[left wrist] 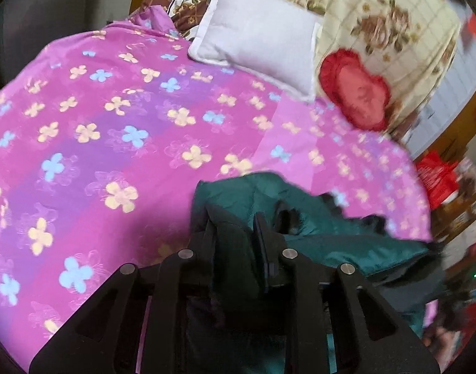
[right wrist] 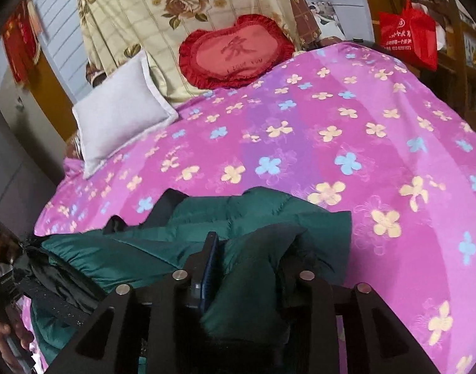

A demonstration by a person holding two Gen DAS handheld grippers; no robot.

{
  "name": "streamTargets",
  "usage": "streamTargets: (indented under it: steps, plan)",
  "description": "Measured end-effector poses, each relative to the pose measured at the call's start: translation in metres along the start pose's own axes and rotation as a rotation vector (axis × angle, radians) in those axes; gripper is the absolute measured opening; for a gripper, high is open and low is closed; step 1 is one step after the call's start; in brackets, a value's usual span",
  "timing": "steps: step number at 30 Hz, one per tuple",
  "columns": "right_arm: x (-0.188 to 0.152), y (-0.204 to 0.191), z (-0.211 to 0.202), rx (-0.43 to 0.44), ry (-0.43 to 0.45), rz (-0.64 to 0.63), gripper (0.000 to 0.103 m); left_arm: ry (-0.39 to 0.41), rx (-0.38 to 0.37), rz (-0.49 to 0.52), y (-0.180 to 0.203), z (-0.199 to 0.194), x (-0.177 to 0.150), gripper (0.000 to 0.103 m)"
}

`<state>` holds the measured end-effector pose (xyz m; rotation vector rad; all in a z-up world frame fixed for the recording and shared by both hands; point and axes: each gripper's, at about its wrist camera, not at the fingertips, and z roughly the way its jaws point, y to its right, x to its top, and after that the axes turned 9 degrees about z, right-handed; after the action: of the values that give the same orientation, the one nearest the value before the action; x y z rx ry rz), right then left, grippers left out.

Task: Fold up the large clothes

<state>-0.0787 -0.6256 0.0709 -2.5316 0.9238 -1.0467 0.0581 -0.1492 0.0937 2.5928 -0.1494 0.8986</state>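
A dark green padded jacket (left wrist: 315,212) with a black lining lies bunched on the near edge of a pink flowered bedspread (left wrist: 113,124). My left gripper (left wrist: 238,230) has a thick fold of its dark fabric filling the gap between the fingers, which press on it. In the right wrist view the same jacket (right wrist: 253,208) spreads to the left over the bedspread (right wrist: 331,140). My right gripper (right wrist: 250,249) holds a green fold; the left finger (right wrist: 211,249) shows and the other is buried under cloth.
A white pillow (right wrist: 119,109) and a red heart-shaped cushion (right wrist: 234,53) sit at the far end against a cream floral quilt (right wrist: 175,9). A red bag (right wrist: 409,34) hangs at the right. A person's hand (right wrist: 7,339) shows at the lower left.
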Motion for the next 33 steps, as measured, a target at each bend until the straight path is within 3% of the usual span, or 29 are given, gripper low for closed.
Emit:
streamTargets:
  steps: [2,3,4,6,7,9,10,12,15,17,20,22,24,26,30,33]
  plan:
    - [0.001,-0.001,0.000,0.007,0.000,0.006,0.033,0.049,-0.046,-0.018,-0.002,-0.017,0.007,0.031]
    - [0.002,-0.001,0.000,0.008,-0.001,0.009,0.034,0.076,-0.042,-0.018,-0.003,-0.026,0.009,0.045]
    - [0.003,-0.002,-0.001,0.010,-0.002,0.014,0.035,0.129,-0.017,-0.015,-0.003,-0.038,0.012,0.067]
    - [0.007,-0.004,-0.005,0.025,0.008,0.031,0.041,0.238,0.018,-0.013,-0.002,-0.063,0.013,0.079]
    - [0.010,-0.005,-0.011,0.047,0.026,0.047,0.046,0.264,0.021,-0.001,0.000,-0.071,0.013,0.079]
    - [0.014,-0.008,-0.023,0.105,0.059,0.077,0.077,0.252,0.028,0.039,0.007,-0.076,0.012,0.079]
    - [0.016,-0.011,-0.032,0.124,0.089,0.090,0.081,0.244,0.031,0.059,0.011,-0.076,0.011,0.079]
    - [0.017,-0.021,-0.052,0.121,0.157,0.066,0.081,0.223,0.059,0.114,0.023,-0.073,0.004,0.079]
    - [0.016,-0.037,-0.069,0.119,0.193,0.017,0.081,0.172,0.103,0.175,0.037,-0.055,-0.006,0.079]
    - [0.009,-0.056,-0.064,0.120,0.139,-0.065,0.081,0.127,0.123,0.186,0.041,-0.036,-0.014,0.079]
    - [-0.009,-0.086,-0.028,0.046,0.014,-0.200,0.081,0.058,0.164,0.201,0.045,-0.010,-0.020,0.079]
    - [-0.020,-0.100,-0.007,0.017,-0.025,-0.261,0.081,0.013,0.206,0.218,0.048,0.006,-0.022,0.079]
    - [-0.025,-0.111,0.022,-0.075,-0.059,-0.314,0.081,-0.026,0.249,0.246,0.051,0.021,-0.021,0.079]
    - [-0.022,-0.109,0.044,-0.120,-0.087,-0.301,0.082,-0.057,0.284,0.270,0.053,0.032,-0.019,0.079]
    - [-0.008,-0.089,0.074,-0.117,-0.140,-0.167,0.082,-0.089,0.275,0.231,0.045,0.047,-0.011,0.079]
    - [-0.009,-0.090,0.078,-0.143,-0.137,-0.182,0.082,-0.099,0.268,0.205,0.041,0.053,-0.010,0.080]
